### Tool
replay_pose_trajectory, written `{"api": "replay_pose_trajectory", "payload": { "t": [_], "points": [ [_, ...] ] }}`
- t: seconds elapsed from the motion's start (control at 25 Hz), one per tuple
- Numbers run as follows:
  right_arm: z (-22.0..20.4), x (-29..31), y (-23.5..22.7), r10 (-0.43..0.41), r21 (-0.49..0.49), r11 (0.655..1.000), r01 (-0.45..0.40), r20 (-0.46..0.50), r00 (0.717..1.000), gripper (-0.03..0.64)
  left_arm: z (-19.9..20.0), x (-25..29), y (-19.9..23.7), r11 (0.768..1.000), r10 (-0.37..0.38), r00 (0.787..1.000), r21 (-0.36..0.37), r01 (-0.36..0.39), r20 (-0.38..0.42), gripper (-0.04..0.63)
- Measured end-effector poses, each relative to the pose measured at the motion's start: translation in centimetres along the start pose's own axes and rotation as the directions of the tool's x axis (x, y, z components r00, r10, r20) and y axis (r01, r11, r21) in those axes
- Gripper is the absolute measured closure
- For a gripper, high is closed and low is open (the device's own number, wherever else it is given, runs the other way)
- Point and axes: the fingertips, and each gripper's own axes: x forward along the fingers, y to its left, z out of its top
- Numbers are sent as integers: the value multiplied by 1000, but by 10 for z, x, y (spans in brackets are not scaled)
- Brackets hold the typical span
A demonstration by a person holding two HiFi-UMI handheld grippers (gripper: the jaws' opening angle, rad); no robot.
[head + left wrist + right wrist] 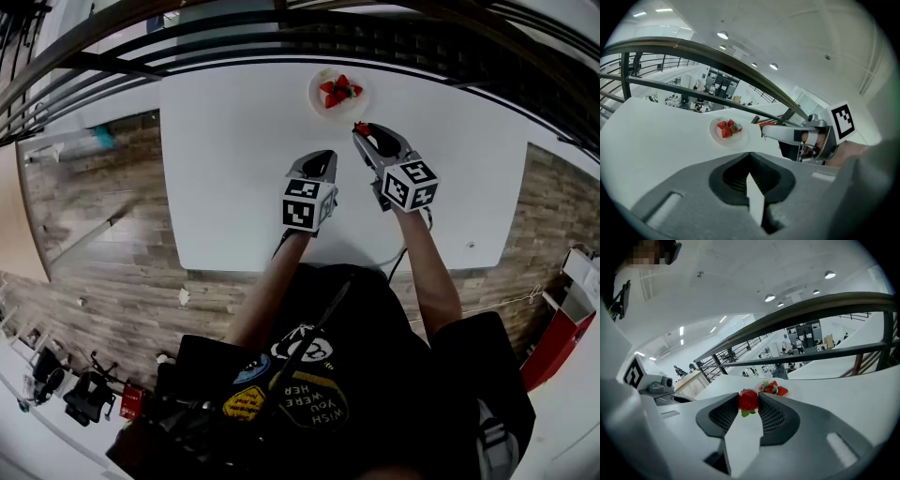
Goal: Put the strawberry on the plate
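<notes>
A red strawberry (748, 400) sits pinched between the pads of my right gripper (749, 403), which is shut on it above the white table (234, 141). In the head view that gripper (364, 133) hovers just short of the small white plate (319, 101), a little to its right. The plate holds a few strawberries (338, 91), also visible from the right gripper view as strawberries (773, 389) just beyond the held one. My left gripper (323, 156) hangs over the table's middle, its jaws (750, 154) closed with nothing in them. From it I see the plate (717, 137) and the right gripper (765, 127).
A dark metal railing (281, 37) runs just behind the table's far edge, close to the plate. Wooden floor (103, 216) lies off the table's left and right sides. The person's arms reach in from the near edge.
</notes>
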Motion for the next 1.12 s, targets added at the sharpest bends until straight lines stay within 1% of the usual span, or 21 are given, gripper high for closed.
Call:
{"api": "replay_pose_trajectory", "payload": {
  "t": [0.32, 0.6, 0.8, 1.0, 1.12],
  "points": [
    [-2, 17, -11, -8, -4, 1000, 8, -17, 1000, 483, -2, 10, 8, 1000, -3, 1000, -9, 3, -20, 595],
    [-4, 32, -20, -21, 21, 1000, 21, -25, 999, 483, -4, 17, 20, 1000, 4, 1000, -28, -5, -29, 595],
    [-19, 48, -34, -38, 28, 999, 40, -55, 998, 483, -4, 29, 28, 1000, 2, 999, -24, -2, -40, 595],
    [-13, 51, -36, -37, 21, 999, 38, -63, 997, 483, 0, 32, 29, 999, 2, 999, -38, -4, -50, 595],
    [-9, 55, -39, -44, 8, 999, 44, -68, 997, 483, 2, 33, 30, 1000, 3, 998, -29, -4, -55, 595]
  ]
}}
